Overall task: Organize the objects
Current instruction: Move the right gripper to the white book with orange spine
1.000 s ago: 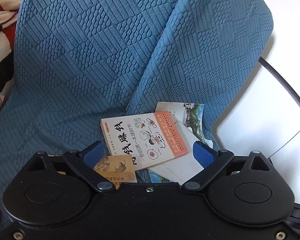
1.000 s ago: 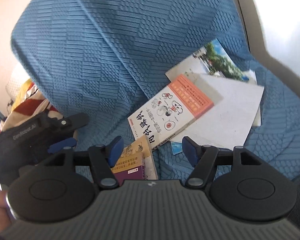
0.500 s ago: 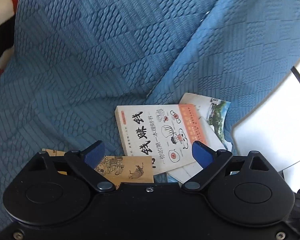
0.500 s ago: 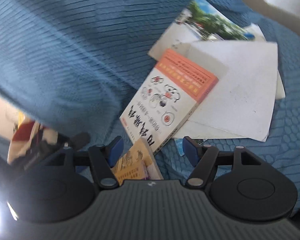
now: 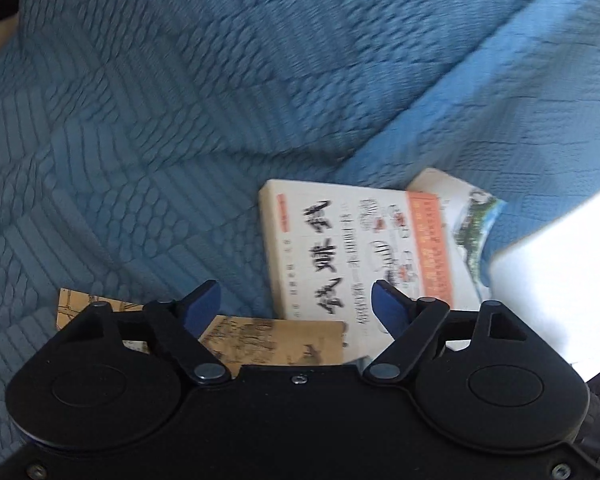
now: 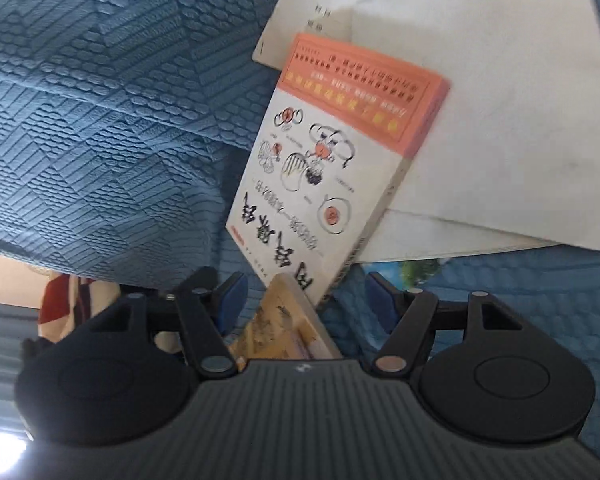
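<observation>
A white book with an orange band (image 5: 352, 248) (image 6: 332, 160) lies on a blue quilted cover (image 5: 180, 120), partly over a photo magazine (image 5: 472, 216) (image 6: 320, 12) and a white sheet (image 6: 500, 120). One corner of it rests on a tan book (image 5: 276, 340) (image 6: 284, 320). My left gripper (image 5: 296, 304) hovers low over the tan book and the white book's near edge. Its jaws are closing, and the pads press on nothing. My right gripper (image 6: 308, 300) is open above the tan book, which shows between its fingers with gaps on both sides.
A white surface (image 5: 560, 260) borders the cover on the right in the left wrist view. Red and white fabric (image 6: 60, 308) shows past the cover's edge at the lower left of the right wrist view. Bare blue cover spreads to the left of the books.
Both grippers have come down closer to the books and rolled, so the books look larger and turned. The left jaws have narrowed. The books have not moved on the cover.
</observation>
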`<action>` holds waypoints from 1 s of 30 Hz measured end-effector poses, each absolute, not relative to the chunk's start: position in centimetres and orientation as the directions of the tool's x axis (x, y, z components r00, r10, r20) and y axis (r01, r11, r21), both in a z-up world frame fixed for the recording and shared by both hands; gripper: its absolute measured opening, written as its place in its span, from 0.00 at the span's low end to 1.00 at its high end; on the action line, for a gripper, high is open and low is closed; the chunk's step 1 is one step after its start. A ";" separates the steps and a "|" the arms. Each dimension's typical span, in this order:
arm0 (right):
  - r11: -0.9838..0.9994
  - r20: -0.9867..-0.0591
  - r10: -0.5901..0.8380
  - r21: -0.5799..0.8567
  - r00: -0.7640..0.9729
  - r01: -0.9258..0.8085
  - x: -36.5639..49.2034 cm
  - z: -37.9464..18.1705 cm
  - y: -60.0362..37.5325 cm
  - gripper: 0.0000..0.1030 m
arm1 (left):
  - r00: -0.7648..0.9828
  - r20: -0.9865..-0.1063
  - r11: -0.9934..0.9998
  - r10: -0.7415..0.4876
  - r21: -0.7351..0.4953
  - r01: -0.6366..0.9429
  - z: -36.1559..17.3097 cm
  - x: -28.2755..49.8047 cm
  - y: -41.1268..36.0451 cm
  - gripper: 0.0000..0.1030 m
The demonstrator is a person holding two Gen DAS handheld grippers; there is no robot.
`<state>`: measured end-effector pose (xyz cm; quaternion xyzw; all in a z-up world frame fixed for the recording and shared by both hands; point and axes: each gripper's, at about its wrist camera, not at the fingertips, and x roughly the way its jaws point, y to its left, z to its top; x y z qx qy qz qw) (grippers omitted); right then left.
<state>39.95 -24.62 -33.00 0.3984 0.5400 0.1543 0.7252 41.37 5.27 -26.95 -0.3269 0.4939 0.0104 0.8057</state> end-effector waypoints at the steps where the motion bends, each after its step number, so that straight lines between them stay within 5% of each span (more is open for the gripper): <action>1: 0.631 -0.656 0.659 0.748 0.367 0.204 40.1 -33.2 -24.4 0.66 | 0.508 -0.804 0.783 -0.310 -0.519 -0.344 -27.3 41.5 5.5 0.75; 10: 0.634 -0.669 0.666 0.741 0.330 0.223 41.3 -35.4 -22.6 0.66 | 0.489 -0.796 0.750 -0.356 -0.556 -0.359 -29.0 42.3 5.7 0.44; 22: 0.602 -0.639 0.683 0.767 0.355 0.223 41.3 -35.8 -22.8 0.68 | 0.472 -0.810 0.793 -0.348 -0.523 -0.313 -29.4 42.6 3.7 0.44; 30: 0.579 -0.622 0.697 0.782 0.357 0.232 41.5 -35.8 -23.1 0.68 | 0.487 -0.746 0.687 -0.454 -0.641 -0.343 -29.6 42.6 5.1 0.46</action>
